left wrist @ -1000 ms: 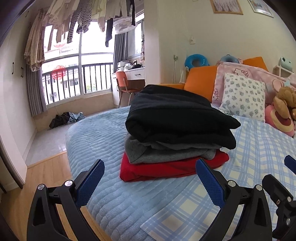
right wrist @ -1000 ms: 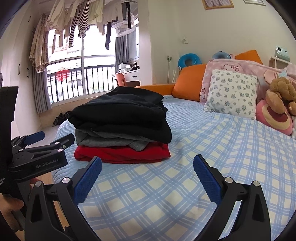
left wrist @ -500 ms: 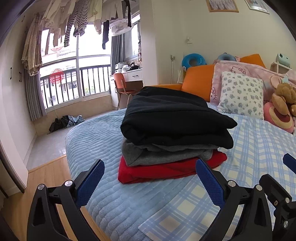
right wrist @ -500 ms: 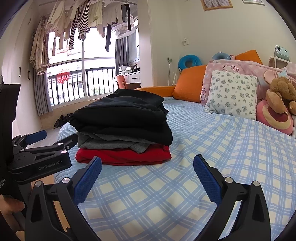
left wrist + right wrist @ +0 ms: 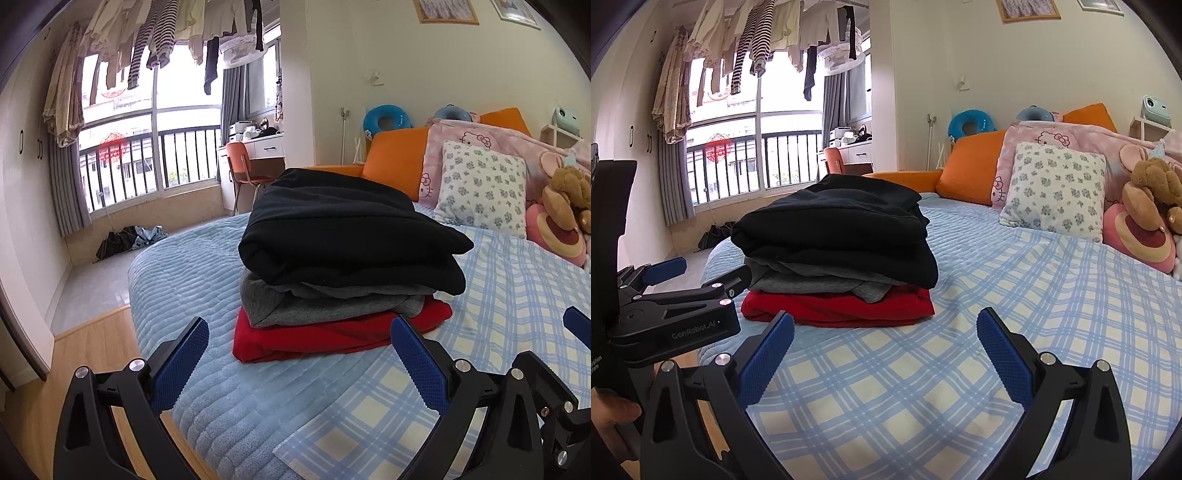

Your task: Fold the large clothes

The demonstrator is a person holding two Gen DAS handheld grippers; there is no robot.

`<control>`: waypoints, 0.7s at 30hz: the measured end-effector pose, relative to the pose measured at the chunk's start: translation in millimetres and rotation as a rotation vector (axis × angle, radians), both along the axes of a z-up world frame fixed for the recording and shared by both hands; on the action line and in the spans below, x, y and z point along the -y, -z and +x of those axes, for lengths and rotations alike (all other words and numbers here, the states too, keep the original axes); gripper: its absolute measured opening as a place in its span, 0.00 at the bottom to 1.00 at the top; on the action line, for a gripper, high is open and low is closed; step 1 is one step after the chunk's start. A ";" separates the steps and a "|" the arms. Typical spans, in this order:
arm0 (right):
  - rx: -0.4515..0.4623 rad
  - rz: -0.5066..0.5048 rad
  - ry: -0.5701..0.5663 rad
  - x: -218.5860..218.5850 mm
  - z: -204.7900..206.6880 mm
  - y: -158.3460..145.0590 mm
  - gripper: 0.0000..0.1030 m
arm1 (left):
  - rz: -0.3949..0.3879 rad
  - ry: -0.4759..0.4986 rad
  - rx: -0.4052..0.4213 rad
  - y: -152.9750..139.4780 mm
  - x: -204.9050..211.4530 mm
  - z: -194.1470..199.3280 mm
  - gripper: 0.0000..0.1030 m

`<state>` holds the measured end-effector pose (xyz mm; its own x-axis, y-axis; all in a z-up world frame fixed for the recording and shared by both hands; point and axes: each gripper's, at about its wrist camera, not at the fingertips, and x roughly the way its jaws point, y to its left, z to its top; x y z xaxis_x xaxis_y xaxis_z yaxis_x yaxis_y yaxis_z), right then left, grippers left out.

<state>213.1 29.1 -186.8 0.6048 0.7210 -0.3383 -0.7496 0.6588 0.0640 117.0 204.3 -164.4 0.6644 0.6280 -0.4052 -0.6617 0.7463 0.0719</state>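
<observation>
A stack of three folded garments sits on the bed: a black one (image 5: 343, 236) on top, a grey one (image 5: 314, 306) in the middle, a red one (image 5: 317, 338) at the bottom. It also shows in the right wrist view, black garment (image 5: 834, 229) on top. My left gripper (image 5: 299, 360) is open and empty, just short of the stack's front edge. My right gripper (image 5: 884, 354) is open and empty over the checked sheet, to the right of the stack. The left gripper (image 5: 676, 295) shows at the left of the right wrist view.
The bed has a light blue quilt (image 5: 184, 280) and a blue checked sheet (image 5: 960, 350). Pillows (image 5: 1056, 192), orange cushions (image 5: 395, 162) and plush toys (image 5: 1148, 206) line the far side. The bed's edge drops to a wooden floor (image 5: 85, 354) at left. Laundry (image 5: 155, 33) hangs by the window.
Both grippers have drawn slightly back and lower from the stack, staying open. The stack has not moved.
</observation>
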 end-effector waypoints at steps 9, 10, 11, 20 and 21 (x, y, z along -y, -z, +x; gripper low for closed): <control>0.002 -0.008 0.000 -2.9 0.7 -1.3 0.95 | -0.005 -0.007 0.002 -0.4 -1.6 -0.8 0.97; 0.004 -0.009 0.000 -2.6 0.3 -1.5 0.95 | -0.004 -0.009 0.003 -0.1 -1.4 -0.8 0.97; 0.003 -0.010 0.000 -2.5 0.2 -1.7 0.95 | -0.005 -0.008 0.004 0.2 -1.8 -0.5 0.97; 0.003 -0.010 0.001 -3.4 0.3 -1.0 0.95 | -0.004 -0.006 0.003 0.1 -2.5 0.2 0.97; 0.001 -0.011 0.000 -3.3 0.3 -0.9 0.95 | -0.002 -0.007 0.004 0.0 -2.2 0.2 0.97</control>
<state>213.4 32.5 -185.9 0.6050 0.7173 -0.3455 -0.7497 0.6594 0.0563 117.3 206.5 -164.4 0.6613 0.6320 -0.4041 -0.6672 0.7417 0.0680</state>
